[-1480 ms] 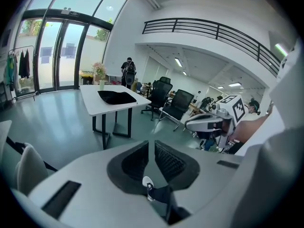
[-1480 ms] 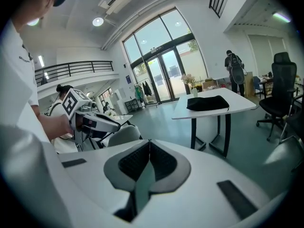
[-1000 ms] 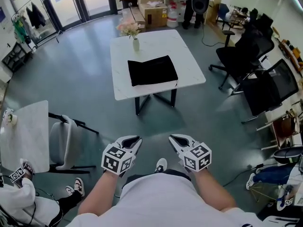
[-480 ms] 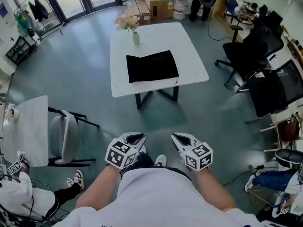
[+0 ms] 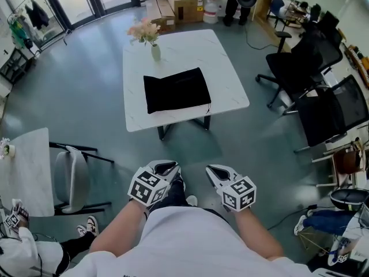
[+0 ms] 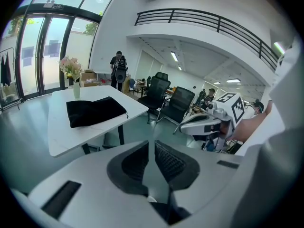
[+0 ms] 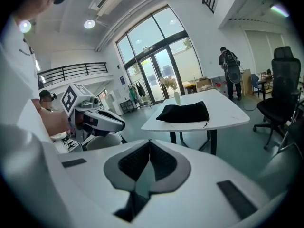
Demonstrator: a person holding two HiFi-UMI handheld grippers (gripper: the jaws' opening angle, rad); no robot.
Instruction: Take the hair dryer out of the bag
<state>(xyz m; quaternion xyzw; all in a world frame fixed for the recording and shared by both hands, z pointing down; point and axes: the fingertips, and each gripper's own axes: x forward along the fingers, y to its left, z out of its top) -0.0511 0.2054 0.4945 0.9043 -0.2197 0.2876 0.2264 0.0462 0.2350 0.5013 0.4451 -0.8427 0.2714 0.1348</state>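
Observation:
A black cloth bag (image 5: 176, 90) lies flat on the white table (image 5: 226, 68) ahead, with its drawstring hanging at the right. It also shows in the left gripper view (image 6: 95, 110) and the right gripper view (image 7: 184, 112). No hair dryer is in sight. Both grippers hang over the floor close to the person's body, well short of the table. My left gripper (image 5: 164, 167) (image 6: 151, 142) shows a narrow slit between its jaws, with nothing in it. My right gripper (image 5: 216, 172) (image 7: 149, 141) is shut and empty.
A vase of flowers (image 5: 154, 48) stands at the table's far edge behind the bag. Black office chairs (image 5: 300, 56) crowd the right side. A grey chair (image 5: 69, 178) and a small white table (image 5: 29, 172) are at the left. A seated person (image 5: 23, 247) is at the lower left.
The person has stepped closer to the table, which now looks larger and sits further left in the head view. Both grippers came along, with their jaws as before.

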